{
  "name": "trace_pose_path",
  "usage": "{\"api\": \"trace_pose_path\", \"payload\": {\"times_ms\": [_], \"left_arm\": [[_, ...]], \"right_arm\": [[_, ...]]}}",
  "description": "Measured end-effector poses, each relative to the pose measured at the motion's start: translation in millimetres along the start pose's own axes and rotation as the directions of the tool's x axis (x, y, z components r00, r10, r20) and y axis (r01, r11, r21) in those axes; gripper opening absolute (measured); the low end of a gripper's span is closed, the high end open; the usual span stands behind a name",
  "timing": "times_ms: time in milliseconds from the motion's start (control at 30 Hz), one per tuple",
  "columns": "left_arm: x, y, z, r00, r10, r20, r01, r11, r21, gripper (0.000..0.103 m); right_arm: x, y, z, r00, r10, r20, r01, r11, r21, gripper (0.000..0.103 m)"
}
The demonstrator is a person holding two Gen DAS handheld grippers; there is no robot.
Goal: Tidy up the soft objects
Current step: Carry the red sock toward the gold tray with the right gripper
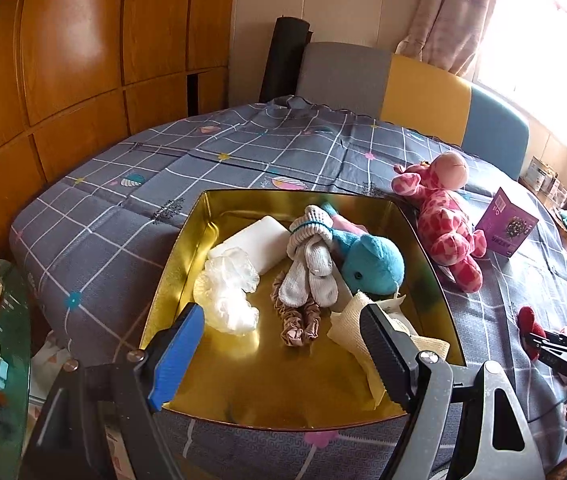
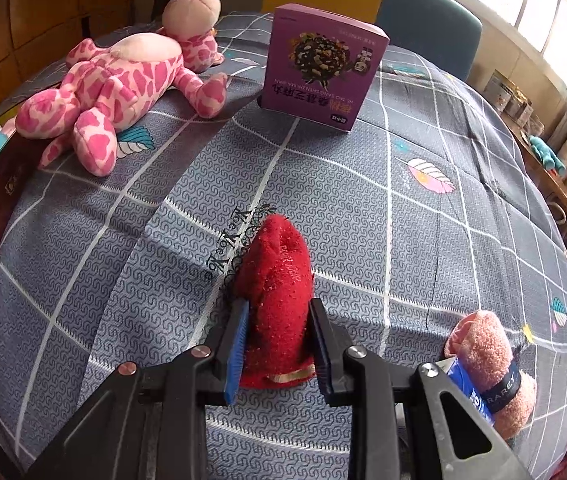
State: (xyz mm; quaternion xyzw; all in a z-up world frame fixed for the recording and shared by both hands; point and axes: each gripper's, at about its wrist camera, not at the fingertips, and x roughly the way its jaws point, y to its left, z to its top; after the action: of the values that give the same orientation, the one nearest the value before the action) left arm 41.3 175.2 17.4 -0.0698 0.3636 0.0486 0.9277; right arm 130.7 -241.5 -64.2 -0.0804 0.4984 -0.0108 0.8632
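Your right gripper (image 2: 277, 334) is clamped on a fuzzy red sock (image 2: 275, 300), its blue pad and black pad pressed against the two sides of the fabric. The sock's toe points away from you and lies on the grey checked bedspread (image 2: 363, 220); whether its cuff end is lifted off the cloth you cannot tell from this view. Just beside that gripper's right finger sits a rolled salmon-pink towel with a dark paper band (image 2: 487, 364). Farther out, a purple cardboard box with a printed picture (image 2: 319, 68) stands upright on the bedspread, and to its left a pink spotted plush giraffe (image 2: 123, 92) lies on its back.

Your left gripper (image 1: 283, 356) hangs with its jaws wide apart and nothing between the pads, over the near edge of a square gold-coloured metal tin (image 1: 431, 264). Inside the tin, near the black pad, lies a folded cream gauze cloth (image 1: 347, 320); next to it a beige ruffled scrunchie (image 1: 299, 320) and a crumpled clear plastic cap (image 1: 227, 292). Behind these are a pair of white knitted socks tied together (image 1: 311, 260), a white rectangular foam block (image 1: 255, 240) and a turquoise plush animal (image 1: 371, 264). The giraffe rests just outside the tin's right wall, with the purple box beyond it. At the right edge of this view your other gripper shows, with the red sock in it, well apart from the tin.
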Motion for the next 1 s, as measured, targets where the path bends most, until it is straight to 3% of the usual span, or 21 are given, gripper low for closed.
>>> {"api": "trace_pose_path", "payload": {"times_ms": [167, 433, 633, 767, 900, 1000], "left_arm": [[1.6, 7.0, 0.5, 1.0, -0.003, -0.005, 0.003, 1.0, -0.016, 0.081], [4.7, 14.8, 0.3, 1.0, 0.0, -0.008, 0.0, 0.999, -0.037, 0.08], [5.4, 14.8, 0.0, 1.0, 0.0, -0.007, 0.0, 0.999, -0.035, 0.08], [4.2, 17.2, 1.1, 1.0, 0.006, 0.0, -0.006, 0.999, -0.042, 0.08], [-0.2, 21.7, 4.2, 1.0, 0.02, 0.023, -0.019, 0.999, -0.047, 0.08], [-1.0, 29.1, 7.7, 0.999, 0.037, 0.033, -0.035, 0.997, -0.062, 0.08]], "right_arm": [[-18.3, 3.3, 8.4, 1.0, 0.012, 0.026, -0.013, 1.0, 0.027, 0.028], [-71.1, 50.0, 32.1, 0.979, 0.142, 0.147, -0.136, 0.989, -0.051, 0.028], [-98.9, 111.6, 43.0, 0.935, 0.308, 0.174, -0.284, 0.947, -0.148, 0.028], [-110.6, 154.2, 49.7, 0.897, 0.415, 0.155, -0.377, 0.899, -0.224, 0.028], [-117.7, 196.1, 54.2, 0.857, 0.5, 0.127, -0.454, 0.848, -0.273, 0.028], [-119.3, 226.6, 54.5, 0.838, 0.535, 0.104, -0.482, 0.817, -0.318, 0.028]]}}
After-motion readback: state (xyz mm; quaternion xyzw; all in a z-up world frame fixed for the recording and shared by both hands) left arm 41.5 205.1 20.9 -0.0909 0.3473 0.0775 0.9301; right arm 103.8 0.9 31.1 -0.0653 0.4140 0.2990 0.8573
